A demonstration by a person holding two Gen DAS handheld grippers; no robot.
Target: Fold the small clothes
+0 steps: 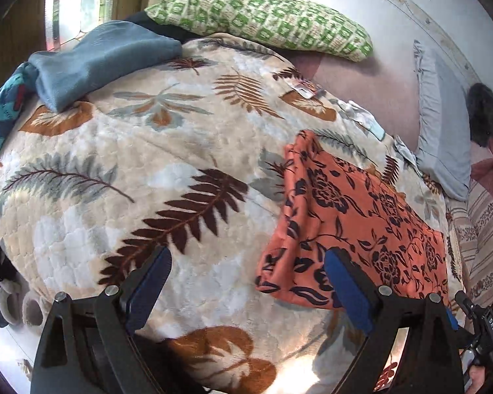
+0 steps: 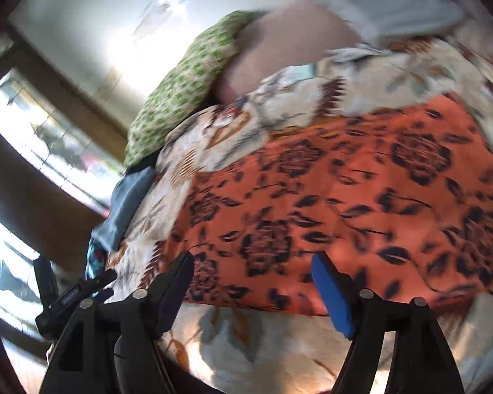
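Now orange garment (image 2: 345, 177) lies beyond open right tongs (image 2: 253, 282).

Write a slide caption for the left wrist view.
Open left gripper hovers over leaf-print blanket, orange floral garment lying flat at right.

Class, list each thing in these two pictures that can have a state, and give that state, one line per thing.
Orange flowered cloth: folded, lying flat on the blanket, not held.
Blue cloth: folded, at the blanket's far edge.
Left tool: open, empty.
Right tool: open, empty.
Green pillow: lying flat.
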